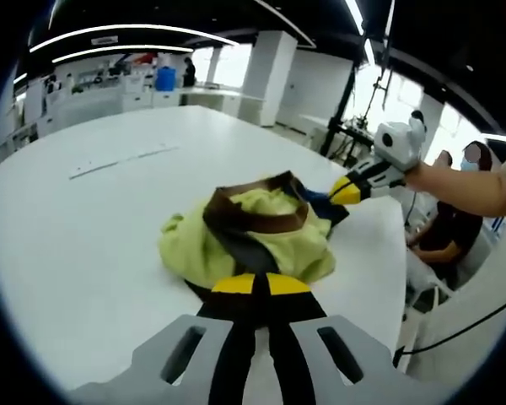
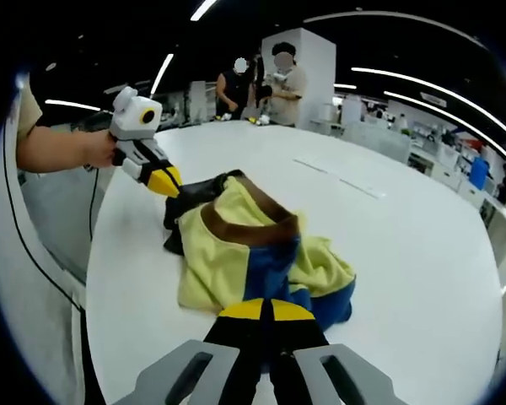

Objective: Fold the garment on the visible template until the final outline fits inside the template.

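A crumpled garment (image 1: 280,246), yellow-green with a brown collar and dark and blue panels, lies bunched on the white table (image 1: 84,245). My left gripper (image 1: 253,284) is shut on its near dark edge. In the left gripper view my right gripper (image 1: 347,191) comes in from the right, pinching the far blue corner. In the right gripper view the garment (image 2: 223,266) lies ahead, and my right gripper (image 2: 266,310) is shut on its blue edge. My left gripper (image 2: 164,181) holds the dark far end there, a hand behind it.
A thin pale strip (image 1: 122,159) lies flat on the table beyond the garment, also seen as a strip (image 2: 337,178) in the right gripper view. The table edge (image 1: 402,278) runs close by. A person (image 1: 451,228) sits beside it. Two people (image 2: 257,84) stand at the far end.
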A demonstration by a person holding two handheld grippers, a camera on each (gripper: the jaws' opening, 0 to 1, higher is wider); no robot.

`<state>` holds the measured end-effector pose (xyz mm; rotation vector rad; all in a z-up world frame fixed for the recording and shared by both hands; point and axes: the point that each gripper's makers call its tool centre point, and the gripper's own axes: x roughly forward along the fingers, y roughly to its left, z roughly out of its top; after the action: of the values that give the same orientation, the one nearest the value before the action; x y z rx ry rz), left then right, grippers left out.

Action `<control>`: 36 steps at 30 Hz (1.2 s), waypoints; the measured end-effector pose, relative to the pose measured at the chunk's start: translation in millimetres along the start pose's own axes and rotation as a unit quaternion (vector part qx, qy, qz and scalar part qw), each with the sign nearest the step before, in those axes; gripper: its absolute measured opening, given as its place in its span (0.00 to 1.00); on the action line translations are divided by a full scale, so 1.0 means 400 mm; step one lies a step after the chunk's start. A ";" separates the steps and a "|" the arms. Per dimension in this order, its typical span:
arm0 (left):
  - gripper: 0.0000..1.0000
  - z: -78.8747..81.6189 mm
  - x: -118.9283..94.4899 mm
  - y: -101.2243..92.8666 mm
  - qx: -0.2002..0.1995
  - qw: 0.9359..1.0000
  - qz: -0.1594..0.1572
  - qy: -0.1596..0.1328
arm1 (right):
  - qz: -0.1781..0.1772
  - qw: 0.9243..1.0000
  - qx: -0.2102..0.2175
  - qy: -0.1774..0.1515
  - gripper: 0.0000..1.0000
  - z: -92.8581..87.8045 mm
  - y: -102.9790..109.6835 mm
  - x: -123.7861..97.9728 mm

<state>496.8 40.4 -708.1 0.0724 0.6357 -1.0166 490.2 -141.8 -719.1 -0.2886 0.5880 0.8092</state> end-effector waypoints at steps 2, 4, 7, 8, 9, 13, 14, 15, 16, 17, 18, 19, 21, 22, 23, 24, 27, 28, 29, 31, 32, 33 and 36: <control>0.00 0.008 -0.008 0.001 0.004 1.000 0.001 -0.003 | -0.004 1.000 -0.001 -0.002 0.00 0.005 -0.008 -0.010; 0.00 0.018 -0.016 0.003 0.006 1.000 0.002 -0.006 | -0.010 1.000 0.000 -0.003 0.00 0.009 -0.020 -0.019; 0.00 0.033 -0.029 0.003 0.013 1.000 0.005 -0.009 | -0.018 1.000 0.002 -0.005 0.00 0.015 -0.036 -0.031; 0.00 0.037 -0.032 0.004 0.015 1.000 0.006 -0.010 | -0.023 1.000 0.003 -0.005 0.00 0.016 -0.042 -0.035; 0.00 0.041 -0.035 0.004 0.020 1.000 0.006 -0.009 | -0.028 1.000 0.003 -0.006 0.00 0.019 -0.051 -0.040; 0.00 0.053 -0.045 0.013 0.036 0.999 0.017 -0.003 | -0.037 0.999 0.000 -0.007 0.00 0.028 -0.069 -0.055; 0.00 0.055 -0.046 0.013 0.037 0.999 0.017 -0.003 | -0.039 0.999 -0.001 -0.008 0.00 0.032 -0.072 -0.058; 0.00 0.062 -0.049 0.015 0.041 0.999 0.019 -0.005 | -0.040 0.999 -0.001 -0.010 0.00 0.035 -0.075 -0.061; 0.00 0.067 -0.051 0.016 0.043 0.999 0.020 -0.006 | -0.044 0.999 -0.003 -0.012 0.00 0.042 -0.079 -0.065; 0.00 0.071 -0.054 0.017 0.045 0.999 0.022 -0.006 | -0.045 0.999 -0.004 -0.013 0.00 0.044 -0.081 -0.066; 0.00 0.076 -0.057 0.020 0.049 0.998 0.025 -0.006 | -0.048 0.999 -0.006 -0.015 0.00 0.051 -0.084 -0.069; 0.00 0.082 -0.061 0.022 0.054 0.998 0.029 -0.007 | -0.050 0.999 -0.008 -0.016 0.00 0.055 -0.086 -0.071; 0.00 0.093 -0.067 0.028 0.060 0.998 0.035 -0.007 | -0.055 0.998 -0.013 -0.019 0.00 0.066 -0.093 -0.076; 0.00 0.100 -0.071 0.032 0.063 0.997 0.038 -0.009 | -0.057 0.998 -0.015 -0.020 0.00 0.071 -0.097 -0.079; 0.00 0.105 -0.074 0.034 0.064 0.997 0.038 -0.010 | -0.057 0.998 -0.014 -0.023 0.00 0.076 -0.099 -0.081; 0.00 0.111 -0.077 0.038 0.066 0.997 0.041 -0.012 | -0.059 0.998 -0.014 -0.027 0.00 0.082 -0.103 -0.084; 0.00 0.121 -0.082 0.044 0.073 0.996 0.047 -0.013 | -0.066 0.997 -0.015 -0.028 0.00 0.090 -0.118 -0.089; 0.00 0.122 -0.083 0.048 0.075 0.996 0.049 -0.011 | -0.068 0.997 -0.016 -0.028 0.00 0.094 -0.122 -0.090; 0.00 0.123 -0.085 0.052 0.077 0.996 0.051 -0.009 | -0.070 0.997 -0.019 -0.028 0.00 0.097 -0.124 -0.092; 0.00 0.128 -0.088 0.061 0.078 0.995 0.054 -0.008 | -0.071 0.997 -0.022 -0.029 0.00 0.105 -0.131 -0.094; 0.00 0.132 -0.090 0.066 0.079 0.995 0.056 -0.007 | -0.072 0.997 -0.024 -0.029 0.00 0.109 -0.134 -0.094; 0.00 0.135 -0.092 0.071 0.079 0.995 0.057 -0.008 | -0.074 0.997 -0.026 -0.028 0.00 0.113 -0.140 -0.095; 0.00 0.146 -0.094 0.084 0.082 0.995 0.060 -0.006 | -0.076 0.996 -0.028 -0.028 0.00 0.122 -0.151 -0.095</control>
<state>537.2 67.3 -648.3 0.2466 0.5296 -0.9498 533.4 -182.1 -655.8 -0.3573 0.4853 0.6847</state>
